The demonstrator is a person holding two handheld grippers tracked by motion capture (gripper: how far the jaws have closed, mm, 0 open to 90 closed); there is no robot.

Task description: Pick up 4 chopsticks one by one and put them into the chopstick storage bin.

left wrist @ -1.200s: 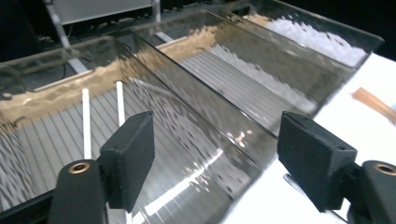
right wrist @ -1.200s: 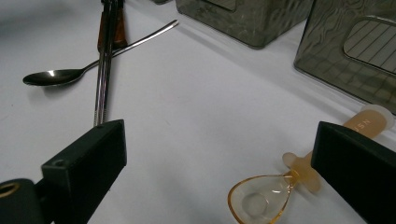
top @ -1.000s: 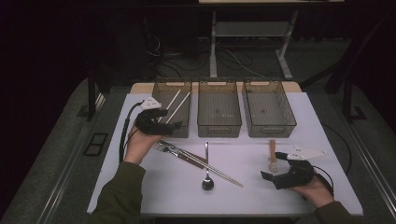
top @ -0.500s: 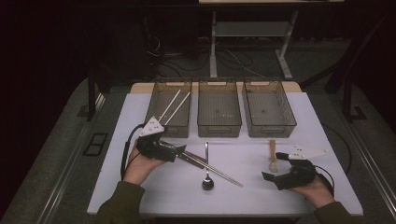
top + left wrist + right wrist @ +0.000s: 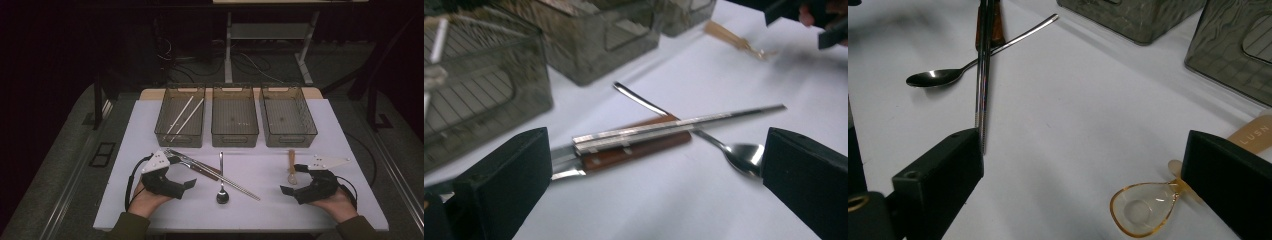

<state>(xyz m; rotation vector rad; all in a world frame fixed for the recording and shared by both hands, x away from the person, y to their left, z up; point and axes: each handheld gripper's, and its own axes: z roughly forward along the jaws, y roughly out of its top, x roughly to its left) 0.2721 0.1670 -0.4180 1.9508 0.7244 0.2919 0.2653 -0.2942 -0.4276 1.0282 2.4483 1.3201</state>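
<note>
My left gripper (image 5: 182, 172) rests on the white table near its front left. It is open and its jaws have just been opening, with nothing gripped. Ahead of it in the left gripper view lie a pair of metal chopsticks (image 5: 674, 127) across a brown-handled utensil (image 5: 634, 150) and a metal spoon (image 5: 744, 157). My right gripper (image 5: 292, 179) stands open at the front right. An amber spoon (image 5: 1140, 210) with a wooden handle lies on the table by its right jaw, untouched. From above, the metal spoon (image 5: 221, 187) lies between the two grippers.
Three clear bins stand in a row at the back: the left bin (image 5: 161, 117) holds white chopsticks (image 5: 182, 116), the middle bin (image 5: 235, 132) and right bin (image 5: 287, 135) look bare. The table's front edge is close behind both hands.
My left hand drew back from the left bin toward the front of the table and sank onto it. The right hand stayed put.
</note>
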